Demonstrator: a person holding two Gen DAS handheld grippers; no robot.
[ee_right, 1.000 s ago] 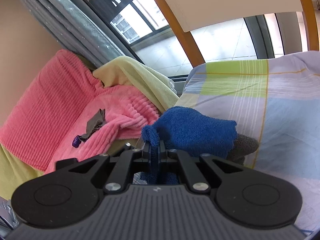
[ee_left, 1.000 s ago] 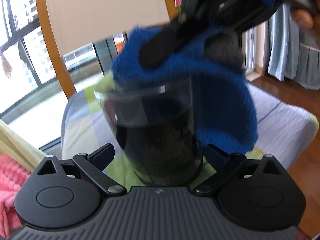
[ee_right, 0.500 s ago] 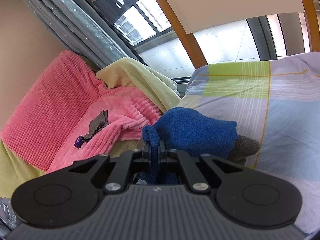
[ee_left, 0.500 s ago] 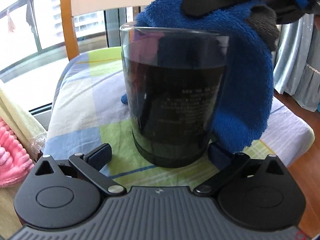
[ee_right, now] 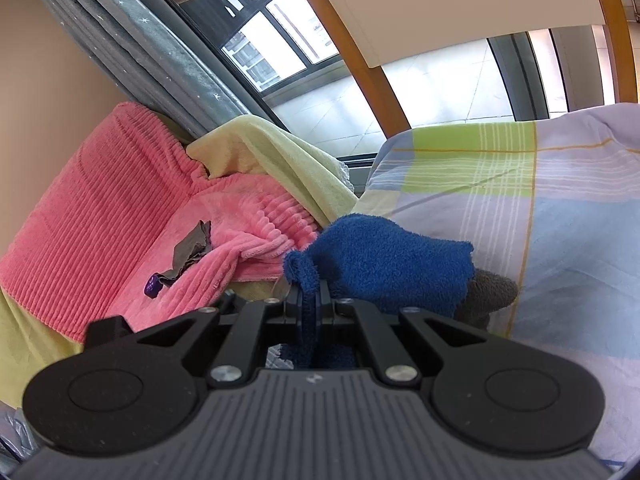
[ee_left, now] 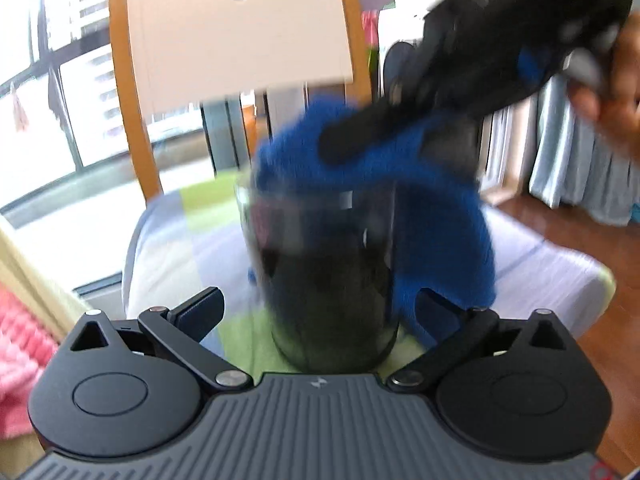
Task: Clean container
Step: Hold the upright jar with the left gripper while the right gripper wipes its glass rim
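A dark transparent container stands on the checked cloth in the left wrist view, blurred. My left gripper is open, its fingers on either side of the container's base, apart from it. My right gripper is shut on a blue towel. In the left wrist view the right gripper comes in from the upper right and presses the blue towel over the container's rim and right side.
A checked cloth covers the table. A pink blanket and a yellow blanket lie on a seat to the left. A wooden chair back stands behind the table. Wooden floor lies to the right.
The left wrist view has tilted and pulled back from the container, which now looks smaller and blurred. The right gripper with the towel has shifted over the rim.
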